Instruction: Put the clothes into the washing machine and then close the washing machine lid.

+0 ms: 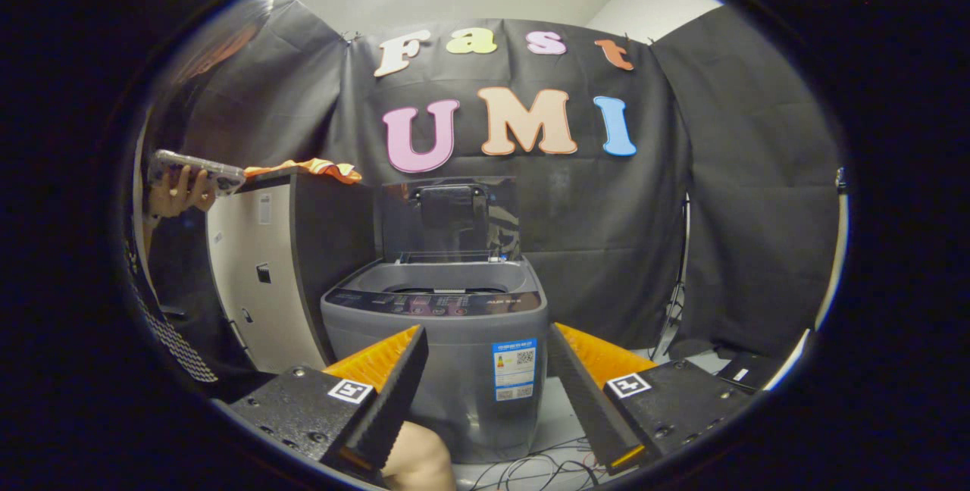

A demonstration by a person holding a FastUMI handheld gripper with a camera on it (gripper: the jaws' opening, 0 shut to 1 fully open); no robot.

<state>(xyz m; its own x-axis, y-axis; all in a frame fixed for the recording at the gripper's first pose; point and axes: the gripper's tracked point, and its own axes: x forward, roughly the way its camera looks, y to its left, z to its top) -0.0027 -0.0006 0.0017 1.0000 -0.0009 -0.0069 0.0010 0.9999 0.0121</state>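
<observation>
Grey plastic fills the gap between the two fingers of the gripper (485, 370), which stand spread wide and hold nothing: that is the front wall of the top-loading washing machine (439, 354), straight ahead and just beyond the tips. Its lid (451, 218) stands upright at the far side, so the tub mouth is open. The garment to be loaded, an orange cloth (311, 168), is not in line with the fingers at all. It lies up and to the left, draped on the top of a tall cabinet (258, 271) that stands just left of the machine, higher than the machine's rim. The cloth's long axis runs left to right along the cabinet's edge. As I judge it, the gripper must swing left and rise before any grasp. A person's hand (178, 192) holds a clear phone-like object at the far left, near the cloth's left end.
</observation>
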